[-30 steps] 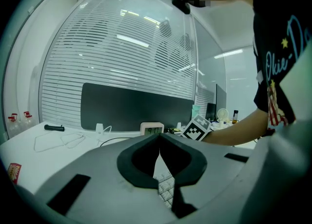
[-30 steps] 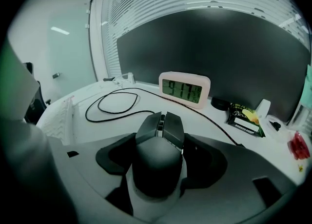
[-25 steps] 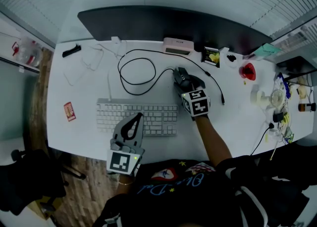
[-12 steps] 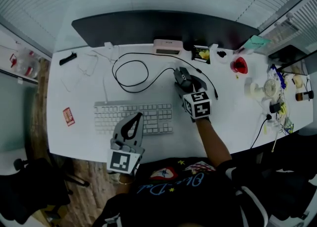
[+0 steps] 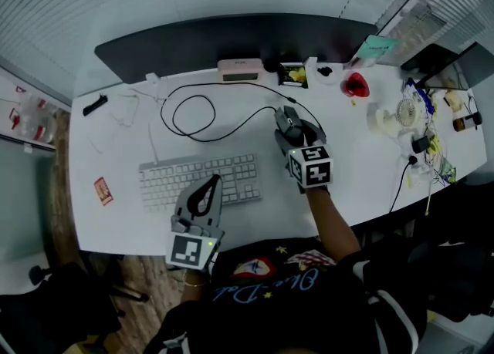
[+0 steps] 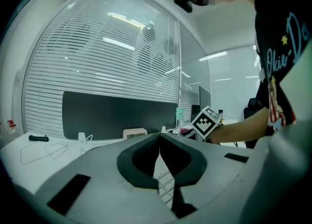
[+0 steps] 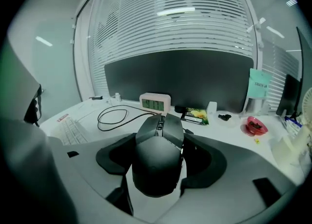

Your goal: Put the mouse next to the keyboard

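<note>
Mouse (image 5: 286,118), dark and angular, sits clamped between the two jaws of the right tool (image 5: 293,133), one jaw pressed on each of its flanks. It lies off the right end of the keyboard (image 5: 197,181) and a little farther from the person, with a strip of bare white worktop (image 5: 347,167) between the two. In the right gripper view the mouse (image 7: 158,157) fills the space between the jaws of the right tool (image 7: 160,137), nose pointing away toward the monitor. Whether its underside touches the worktop cannot be told.

A black cable (image 5: 185,117) runs from the mouse's nose and curls into a loop beyond the keyboard's far edge.

The left tool (image 5: 211,183) has its jaws pressed together with nothing between them; the left gripper view shows the left tool (image 6: 159,139) with its tips meeting in a thin seam. In the head view its tip overlaps the keyboard's near edge, right of centre.

Beyond the keyboard a wide dark monitor (image 5: 231,44) stands along the worktop's far side, with a small pink clock (image 5: 238,69) before it. Right of the clock sit a yellow-printed card (image 5: 292,75) and a red dish (image 5: 355,84). Left of the keyboard lies a small red card (image 5: 103,190).
</note>
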A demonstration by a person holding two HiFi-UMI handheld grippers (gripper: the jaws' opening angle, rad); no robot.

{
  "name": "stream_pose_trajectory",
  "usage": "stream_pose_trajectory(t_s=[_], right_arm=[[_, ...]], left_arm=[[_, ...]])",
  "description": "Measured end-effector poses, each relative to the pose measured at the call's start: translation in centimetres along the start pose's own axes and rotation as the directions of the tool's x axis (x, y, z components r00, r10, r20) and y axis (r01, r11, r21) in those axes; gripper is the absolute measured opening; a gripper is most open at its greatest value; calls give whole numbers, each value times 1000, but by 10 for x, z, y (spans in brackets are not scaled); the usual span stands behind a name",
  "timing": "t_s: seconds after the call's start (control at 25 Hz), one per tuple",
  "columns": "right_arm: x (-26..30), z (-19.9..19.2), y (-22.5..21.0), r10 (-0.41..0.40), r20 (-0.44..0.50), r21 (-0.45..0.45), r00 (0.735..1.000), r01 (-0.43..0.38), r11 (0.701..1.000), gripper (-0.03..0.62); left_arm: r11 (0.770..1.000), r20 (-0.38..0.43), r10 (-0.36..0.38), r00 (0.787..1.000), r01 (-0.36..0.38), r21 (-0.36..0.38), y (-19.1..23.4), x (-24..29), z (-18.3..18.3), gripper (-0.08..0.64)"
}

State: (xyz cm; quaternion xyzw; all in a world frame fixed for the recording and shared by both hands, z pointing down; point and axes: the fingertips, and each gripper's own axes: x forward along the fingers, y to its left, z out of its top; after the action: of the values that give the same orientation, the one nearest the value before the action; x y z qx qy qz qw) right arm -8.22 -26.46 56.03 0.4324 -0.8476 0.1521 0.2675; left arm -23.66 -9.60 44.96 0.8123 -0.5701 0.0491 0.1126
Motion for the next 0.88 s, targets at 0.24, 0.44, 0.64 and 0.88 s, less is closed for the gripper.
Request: stream_pose_trajectory(t_s=[0.24,0.44,0.64,0.88], right_arm=[[-27,-21,-12,-47,-2,53,999,47,997,287],[-47,-42,-19,-73,-16,92,997,74,993,287],[-60,-60,-18,-78,-40,112,996,82,990,287],[-66,-77,-12,-84,-55,119,995,90,989,287]], left_arm=[[998,-11,-52,999,52,21,-19,4,0,3],[995,-18,-94,995,94,24,-37,8,-1,3],[991,-23,-127,992,127,31,-52,10,-3,3],[991,-50,-132,990,133,30,-62,4,-10,3]])
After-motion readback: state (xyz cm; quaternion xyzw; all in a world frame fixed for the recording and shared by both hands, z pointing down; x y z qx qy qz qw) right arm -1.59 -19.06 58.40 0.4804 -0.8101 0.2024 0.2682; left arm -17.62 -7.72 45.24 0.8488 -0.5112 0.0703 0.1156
